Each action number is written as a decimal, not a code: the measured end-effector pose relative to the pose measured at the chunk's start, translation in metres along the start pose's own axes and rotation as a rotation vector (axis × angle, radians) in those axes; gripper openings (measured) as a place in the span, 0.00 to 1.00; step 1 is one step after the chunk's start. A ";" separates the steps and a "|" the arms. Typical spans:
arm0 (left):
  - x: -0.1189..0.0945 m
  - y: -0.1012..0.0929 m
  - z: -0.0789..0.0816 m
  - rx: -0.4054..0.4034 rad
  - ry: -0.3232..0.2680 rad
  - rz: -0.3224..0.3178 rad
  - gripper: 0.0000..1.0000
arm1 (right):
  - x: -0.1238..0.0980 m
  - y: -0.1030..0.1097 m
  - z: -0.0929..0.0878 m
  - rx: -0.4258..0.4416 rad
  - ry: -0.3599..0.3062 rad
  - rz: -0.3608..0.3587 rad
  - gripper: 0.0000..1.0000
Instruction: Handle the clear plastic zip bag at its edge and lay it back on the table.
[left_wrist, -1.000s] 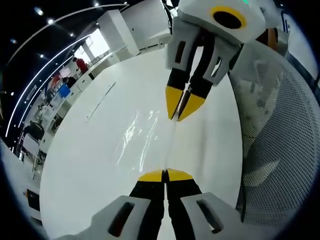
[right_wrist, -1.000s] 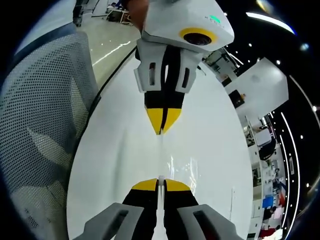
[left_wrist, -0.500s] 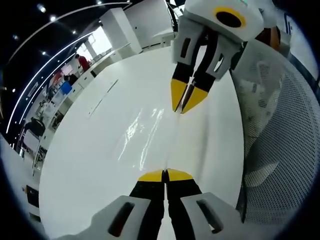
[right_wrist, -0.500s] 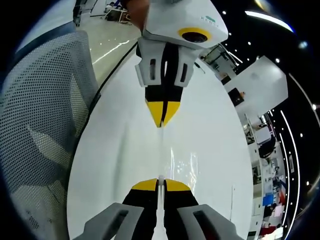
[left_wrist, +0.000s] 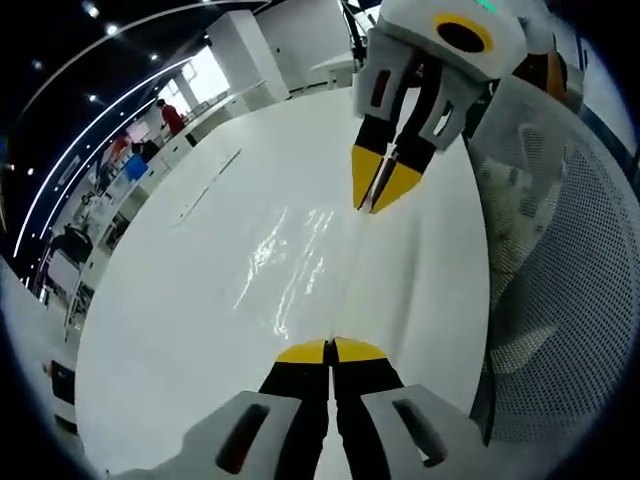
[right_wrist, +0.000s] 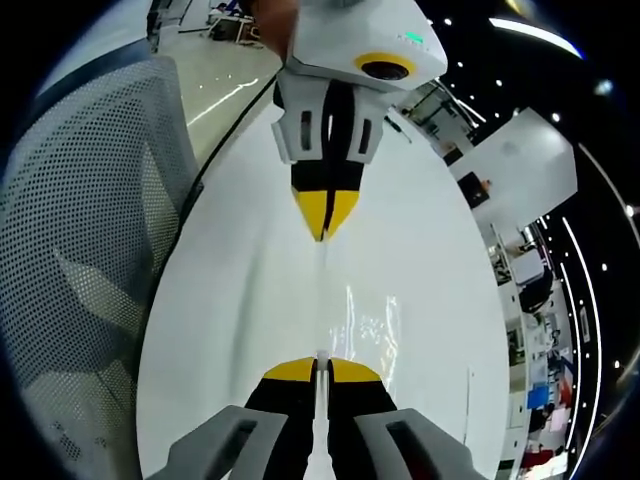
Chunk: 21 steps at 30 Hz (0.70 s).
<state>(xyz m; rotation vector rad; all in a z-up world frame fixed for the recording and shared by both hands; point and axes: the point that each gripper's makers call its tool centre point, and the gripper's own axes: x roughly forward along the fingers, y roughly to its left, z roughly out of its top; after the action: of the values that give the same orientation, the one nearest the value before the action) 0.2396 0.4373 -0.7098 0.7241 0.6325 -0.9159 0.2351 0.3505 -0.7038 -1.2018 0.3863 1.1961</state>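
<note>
The clear plastic zip bag (left_wrist: 300, 262) is stretched taut above the white table (left_wrist: 180, 300), showing mostly as glare streaks. My left gripper (left_wrist: 330, 351) is shut on its near edge in the left gripper view. My right gripper (left_wrist: 377, 205) reaches in from the upper right, its yellow fingertips (left_wrist: 365, 172) closed on the far edge. From the right gripper view, the right gripper (right_wrist: 318, 368) pinches a thin edge of the bag (right_wrist: 352, 315), and the left gripper (right_wrist: 323, 236) hangs opposite, also shut on the bag.
A grey mesh office chair (left_wrist: 565, 270) stands close beside the table; it appears as a mesh chair (right_wrist: 75, 240) on the left of the right gripper view. Desks and people (left_wrist: 160, 120) stand far behind the table. The table (right_wrist: 230, 300) is broad and white.
The two grippers have drawn a little farther apart, pulling the bag tighter between them. Both stay closed on the bag's edges.
</note>
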 end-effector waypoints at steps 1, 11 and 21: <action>0.001 0.000 -0.002 -0.007 0.001 -0.001 0.00 | 0.000 0.000 0.000 0.001 0.001 0.002 0.00; 0.000 0.001 -0.013 -0.025 0.021 0.002 0.00 | -0.001 0.006 -0.008 0.012 0.011 0.008 0.00; -0.004 -0.002 -0.012 -0.031 0.025 -0.001 0.00 | -0.003 0.003 -0.013 0.021 0.019 0.004 0.00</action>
<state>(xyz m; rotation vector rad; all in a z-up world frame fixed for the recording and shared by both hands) 0.2337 0.4477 -0.7151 0.7085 0.6674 -0.8970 0.2354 0.3378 -0.7077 -1.1954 0.4148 1.1821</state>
